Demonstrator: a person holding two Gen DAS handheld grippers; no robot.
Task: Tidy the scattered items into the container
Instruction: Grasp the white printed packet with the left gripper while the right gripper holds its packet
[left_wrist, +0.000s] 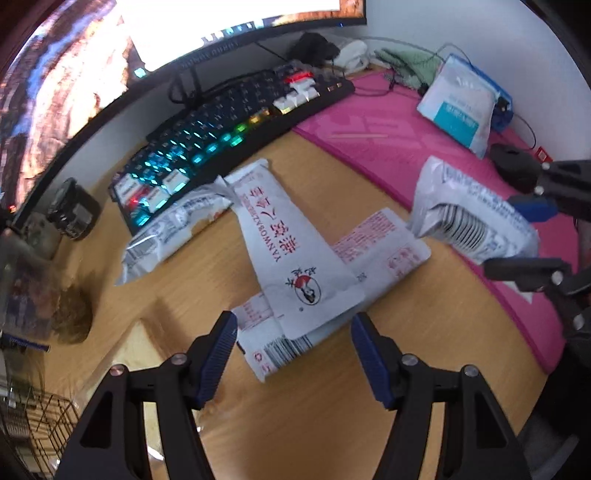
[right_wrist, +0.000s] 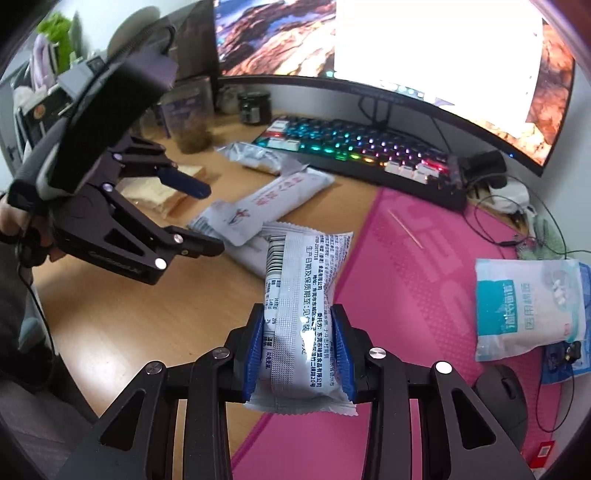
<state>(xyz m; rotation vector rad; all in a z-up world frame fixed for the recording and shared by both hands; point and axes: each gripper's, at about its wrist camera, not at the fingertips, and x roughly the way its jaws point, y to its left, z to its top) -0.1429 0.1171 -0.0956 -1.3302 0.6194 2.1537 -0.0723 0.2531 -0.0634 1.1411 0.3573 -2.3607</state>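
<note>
My right gripper (right_wrist: 300, 317) is shut on a silver snack packet (right_wrist: 299, 280), which it holds above the edge of the pink mat (right_wrist: 413, 266). In the left wrist view that packet (left_wrist: 469, 221) hangs at the right, in the right gripper (left_wrist: 517, 236). My left gripper (left_wrist: 293, 332) is open, pointing down over a white sachet with a red crane logo (left_wrist: 295, 251). The sachet lies across a flat red-printed packet (left_wrist: 384, 243). Another silver packet (left_wrist: 173, 229) rests by the keyboard (left_wrist: 221, 140). A wire basket (left_wrist: 48, 417) shows at the lower left.
A bag with a teal label (right_wrist: 528, 302) lies on the mat near a black mouse (right_wrist: 502, 398). Bagged bread slices (right_wrist: 162, 192), jars (right_wrist: 255, 107) and a curved monitor (right_wrist: 406, 55) ring the wooden desk (right_wrist: 129, 314). Cables (right_wrist: 491, 221) trail at the back right.
</note>
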